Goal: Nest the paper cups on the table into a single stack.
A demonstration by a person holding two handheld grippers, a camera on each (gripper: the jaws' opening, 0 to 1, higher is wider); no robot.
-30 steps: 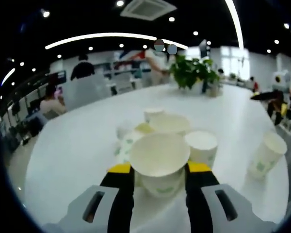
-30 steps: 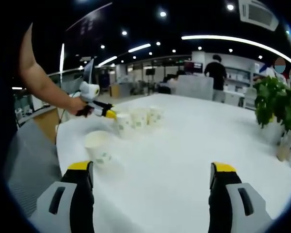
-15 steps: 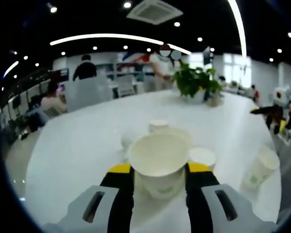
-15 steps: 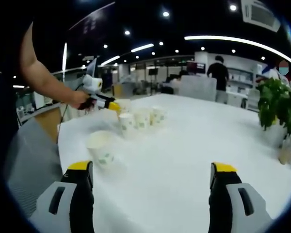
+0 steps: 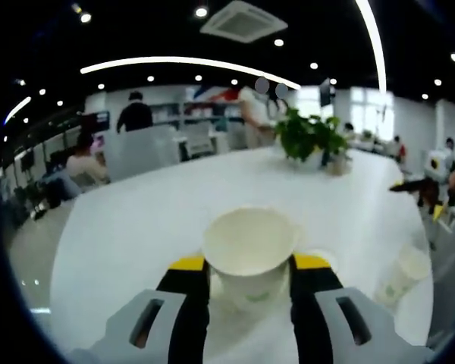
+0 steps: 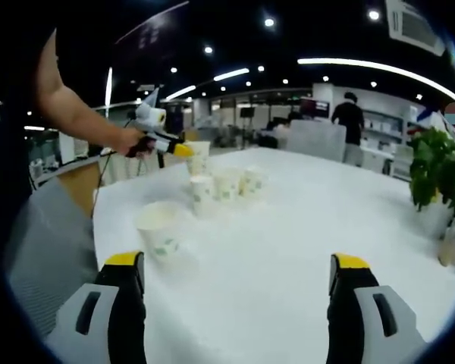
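Between the left gripper's (image 5: 249, 265) closed-in jaws sits a paper cup (image 5: 249, 254) — gripped, raised above the table (image 5: 136, 227); beyond the right gripper (image 6: 239, 265) — jaws wide, holding nothing — stand a lone cup (image 6: 159, 231) and clustered cups (image 6: 226, 184).

Open office with dark ceiling (image 5: 136, 30), strip lights (image 5: 182, 61), potted plant (image 5: 311, 136).
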